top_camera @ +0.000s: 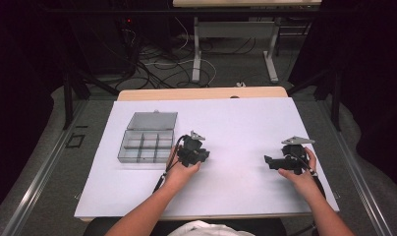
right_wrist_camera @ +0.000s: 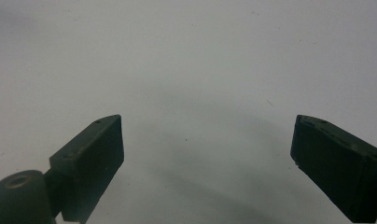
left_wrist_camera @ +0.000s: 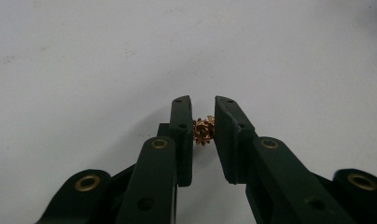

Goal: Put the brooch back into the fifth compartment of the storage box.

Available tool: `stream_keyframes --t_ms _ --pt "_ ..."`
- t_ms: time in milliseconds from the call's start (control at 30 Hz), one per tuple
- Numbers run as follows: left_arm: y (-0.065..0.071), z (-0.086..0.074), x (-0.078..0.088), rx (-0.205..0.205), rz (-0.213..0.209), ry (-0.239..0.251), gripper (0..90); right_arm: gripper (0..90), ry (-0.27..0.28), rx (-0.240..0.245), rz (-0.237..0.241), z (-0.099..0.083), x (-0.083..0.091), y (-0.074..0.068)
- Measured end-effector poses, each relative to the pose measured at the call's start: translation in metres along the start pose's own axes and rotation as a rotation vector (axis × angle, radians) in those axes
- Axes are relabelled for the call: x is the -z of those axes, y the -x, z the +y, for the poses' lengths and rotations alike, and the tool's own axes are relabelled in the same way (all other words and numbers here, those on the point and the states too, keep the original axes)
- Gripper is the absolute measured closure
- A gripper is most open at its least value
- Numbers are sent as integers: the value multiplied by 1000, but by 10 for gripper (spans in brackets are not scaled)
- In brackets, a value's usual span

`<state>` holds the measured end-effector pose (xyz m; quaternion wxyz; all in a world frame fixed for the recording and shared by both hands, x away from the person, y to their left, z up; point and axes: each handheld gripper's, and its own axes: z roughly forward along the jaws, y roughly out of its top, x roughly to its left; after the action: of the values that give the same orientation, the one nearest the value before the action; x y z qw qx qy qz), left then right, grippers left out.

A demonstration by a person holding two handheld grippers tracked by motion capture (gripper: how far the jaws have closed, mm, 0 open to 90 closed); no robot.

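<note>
- Left tongs (left_wrist_camera: 204,135) are clamped on a small gold flower-shaped trinket (left_wrist_camera: 203,130), held near the tips above the white counter (left_wrist_camera: 84,70), just right of the open compartment box (top_camera: 147,137).
- Trinket looks light, stiff, delicate and slippery; pinching its flat sides seems safest.
- Its flower face points toward the camera; no clear long axis.
- Right tongs (right_wrist_camera: 205,154) stand wide, empty.
</note>
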<state>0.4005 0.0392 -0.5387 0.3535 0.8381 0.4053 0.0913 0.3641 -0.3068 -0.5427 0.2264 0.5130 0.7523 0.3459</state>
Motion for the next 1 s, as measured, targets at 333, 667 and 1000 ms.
stream_keyframes --t_ms 333,667,1000 --pt "-5 1 6 20 16 11 774 91 0 1 0 0 0 0" --pt "-9 4 15 32 22 23 773 91 1 1 -2 0 0 0" --pt "-15 6 26 42 33 39 773 91 -4 6 2 0 0 0"
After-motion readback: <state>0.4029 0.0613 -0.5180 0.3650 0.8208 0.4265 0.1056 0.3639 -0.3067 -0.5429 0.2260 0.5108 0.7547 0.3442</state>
